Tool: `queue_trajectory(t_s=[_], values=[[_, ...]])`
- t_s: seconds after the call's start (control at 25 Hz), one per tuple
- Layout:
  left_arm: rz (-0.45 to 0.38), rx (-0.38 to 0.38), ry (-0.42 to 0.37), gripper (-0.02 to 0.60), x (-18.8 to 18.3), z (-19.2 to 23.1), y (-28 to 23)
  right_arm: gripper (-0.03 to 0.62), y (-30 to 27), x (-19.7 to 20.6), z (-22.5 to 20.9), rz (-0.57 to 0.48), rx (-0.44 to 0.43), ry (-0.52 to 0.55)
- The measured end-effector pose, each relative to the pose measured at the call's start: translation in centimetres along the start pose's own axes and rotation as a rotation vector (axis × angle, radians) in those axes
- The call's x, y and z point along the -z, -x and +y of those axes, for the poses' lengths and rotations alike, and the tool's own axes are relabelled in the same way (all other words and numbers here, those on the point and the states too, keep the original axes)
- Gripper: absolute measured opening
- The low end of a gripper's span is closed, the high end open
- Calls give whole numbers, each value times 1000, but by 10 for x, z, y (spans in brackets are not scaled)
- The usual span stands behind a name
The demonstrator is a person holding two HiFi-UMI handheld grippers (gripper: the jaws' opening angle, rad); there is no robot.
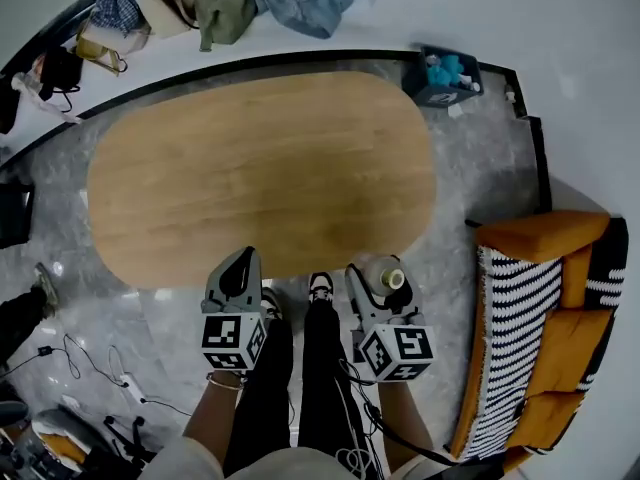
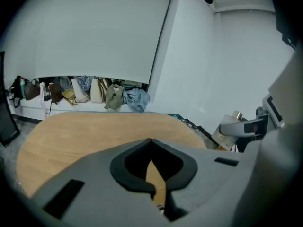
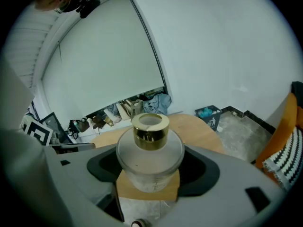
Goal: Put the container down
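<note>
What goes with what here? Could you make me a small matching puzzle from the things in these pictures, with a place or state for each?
Things:
1. frosted glass container with gold collar
2. left tool
3. oval light-wood table
4. orange sofa with striped black-and-white throw

Places or states:
a. shut, nothing between its jaws
b. at the right edge of the head view
c. gripped in the right tool
d. ahead of both tools

Pairs: 1-c, 2-a, 3-d, 4-b
</note>
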State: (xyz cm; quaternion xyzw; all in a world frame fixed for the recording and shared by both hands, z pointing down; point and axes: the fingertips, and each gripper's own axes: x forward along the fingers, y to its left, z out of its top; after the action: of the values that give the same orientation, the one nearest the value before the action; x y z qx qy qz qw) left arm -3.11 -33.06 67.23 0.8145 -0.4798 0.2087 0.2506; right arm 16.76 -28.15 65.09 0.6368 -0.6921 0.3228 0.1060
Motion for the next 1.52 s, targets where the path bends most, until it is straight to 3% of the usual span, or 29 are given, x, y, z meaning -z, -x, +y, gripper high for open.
queue_trajectory(t_s=[0.44,0.76,1.52], values=[[47,26,-26,8,49,-6,-22,333,-33,62,-40,54,31,22],[85,16,-20,8,79,-1,-34,333,-72,81,-68,80,41,68],[111,14,-27,8,87,-2,-62,333,-128,91,-105,120,63,182]])
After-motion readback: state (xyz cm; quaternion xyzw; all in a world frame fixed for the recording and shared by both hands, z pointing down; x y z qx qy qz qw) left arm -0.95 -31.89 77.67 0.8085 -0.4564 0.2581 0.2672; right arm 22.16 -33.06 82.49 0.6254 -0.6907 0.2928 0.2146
